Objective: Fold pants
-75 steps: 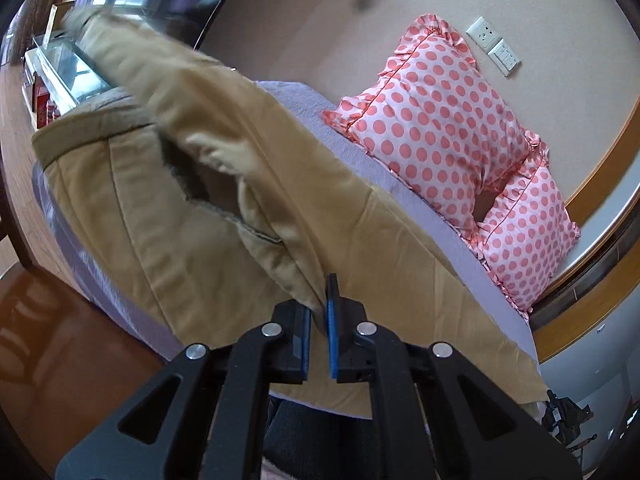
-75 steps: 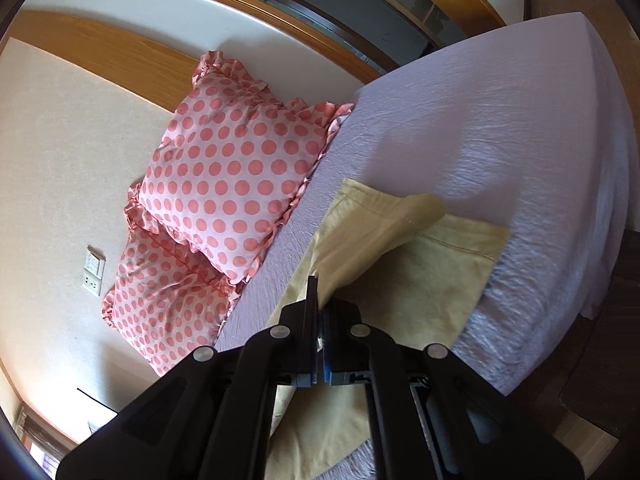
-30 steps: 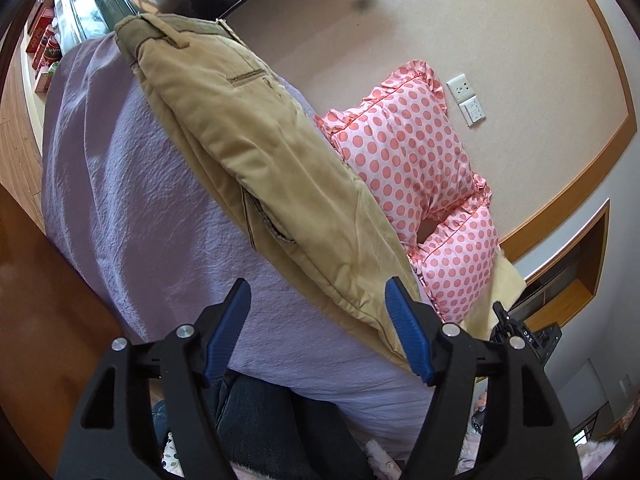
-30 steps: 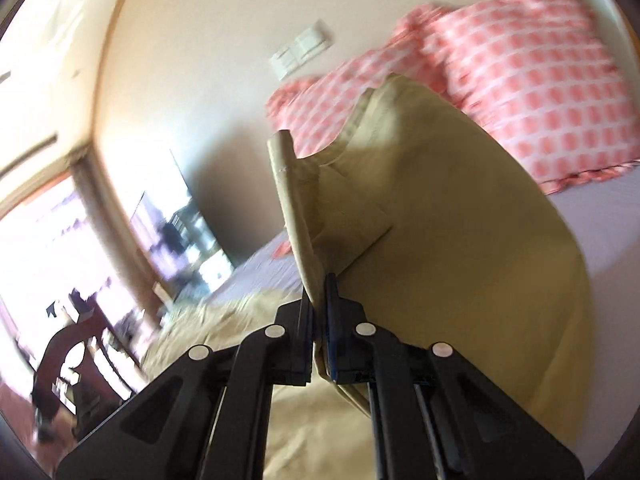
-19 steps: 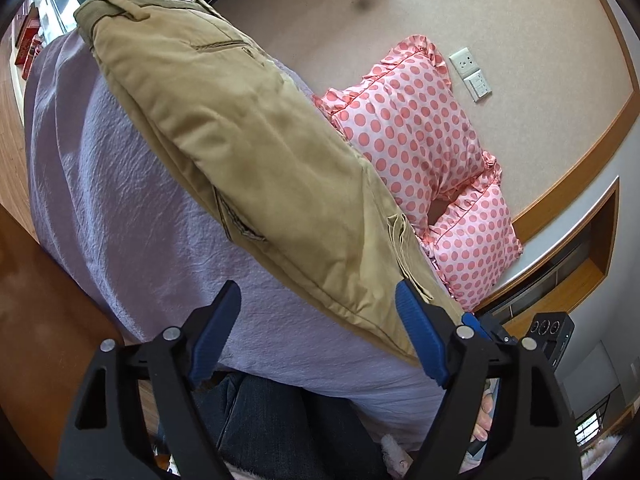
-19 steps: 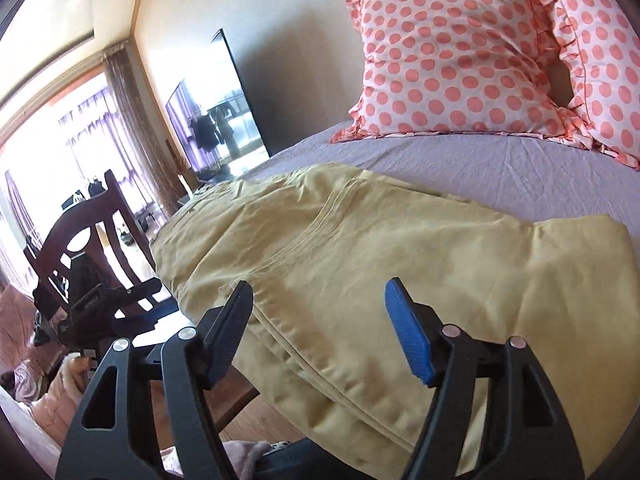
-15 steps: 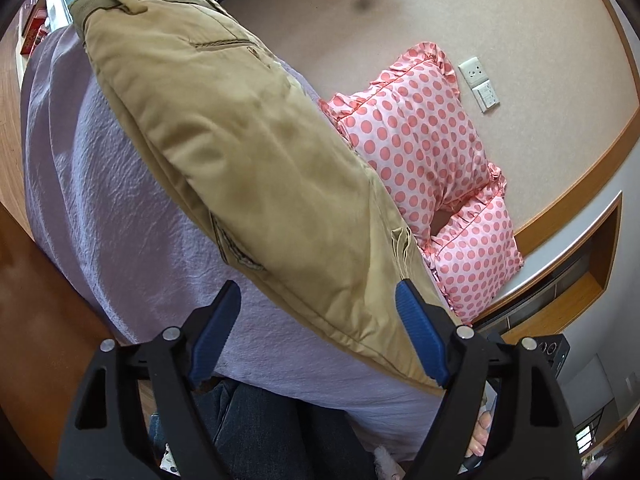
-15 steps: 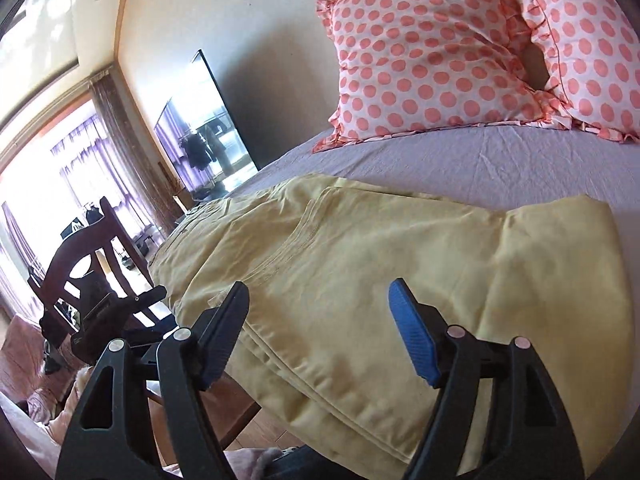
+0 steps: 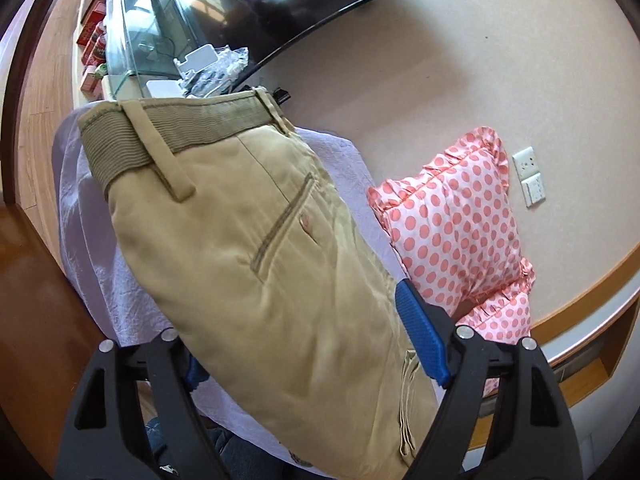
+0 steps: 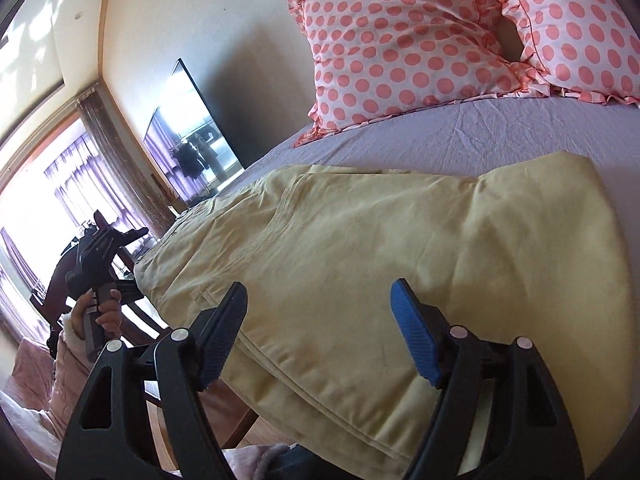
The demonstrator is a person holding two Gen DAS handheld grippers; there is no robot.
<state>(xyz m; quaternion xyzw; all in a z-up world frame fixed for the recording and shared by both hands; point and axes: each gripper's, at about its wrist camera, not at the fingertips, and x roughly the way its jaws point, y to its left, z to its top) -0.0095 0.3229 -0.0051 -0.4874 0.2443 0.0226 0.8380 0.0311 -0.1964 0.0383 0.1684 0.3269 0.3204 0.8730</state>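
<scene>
Both grippers hold nothing: the left gripper [image 9: 308, 344] has its jaws spread wide over the tan pants [image 9: 256, 264], and the right gripper [image 10: 320, 332] gapes likewise above them. The pants lie folded along the near edge of the bed [image 10: 460, 136], two polka-dot pillows [image 10: 404, 44] at its far edge.

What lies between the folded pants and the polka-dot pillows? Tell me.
Only bare lavender bedsheet separates the pants from the pillows; the right wrist view shows it best.
</scene>
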